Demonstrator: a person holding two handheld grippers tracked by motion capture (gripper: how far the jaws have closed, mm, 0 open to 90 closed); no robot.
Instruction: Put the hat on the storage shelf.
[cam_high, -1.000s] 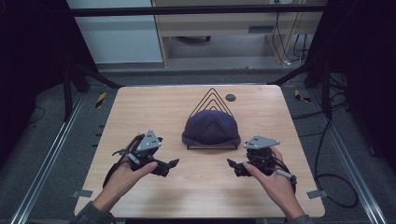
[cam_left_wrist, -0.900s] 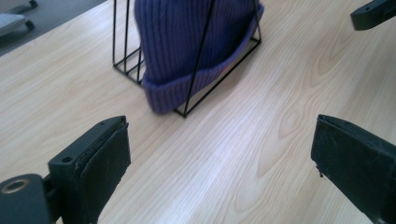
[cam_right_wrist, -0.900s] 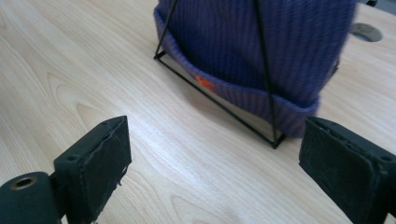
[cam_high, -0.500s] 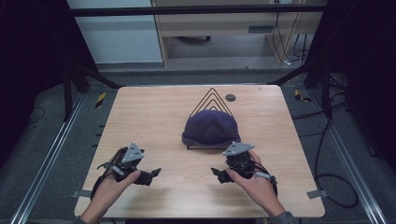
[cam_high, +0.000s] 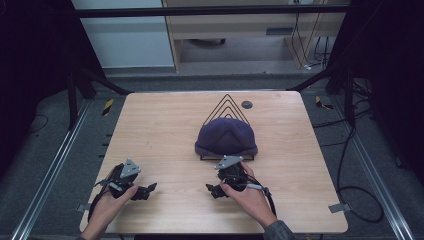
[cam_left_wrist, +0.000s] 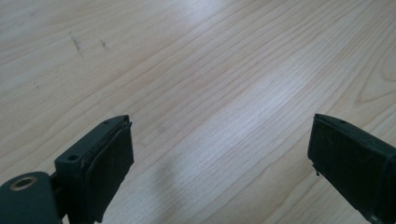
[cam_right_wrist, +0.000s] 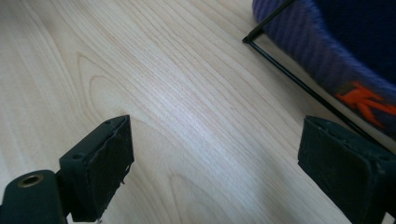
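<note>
Two handheld grippers rest low over a wooden table (cam_high: 160, 130), jaws spread wide and empty. The left gripper (cam_high: 145, 190) sits at the near left corner, above bare wood. The right gripper (cam_high: 214, 190) lies near centre, just in front of a purple knit beanie (cam_high: 226, 137) draped on a black wire rack (cam_high: 227, 102), with an orange mark (cam_right_wrist: 362, 100) on its ribbed band.
</note>
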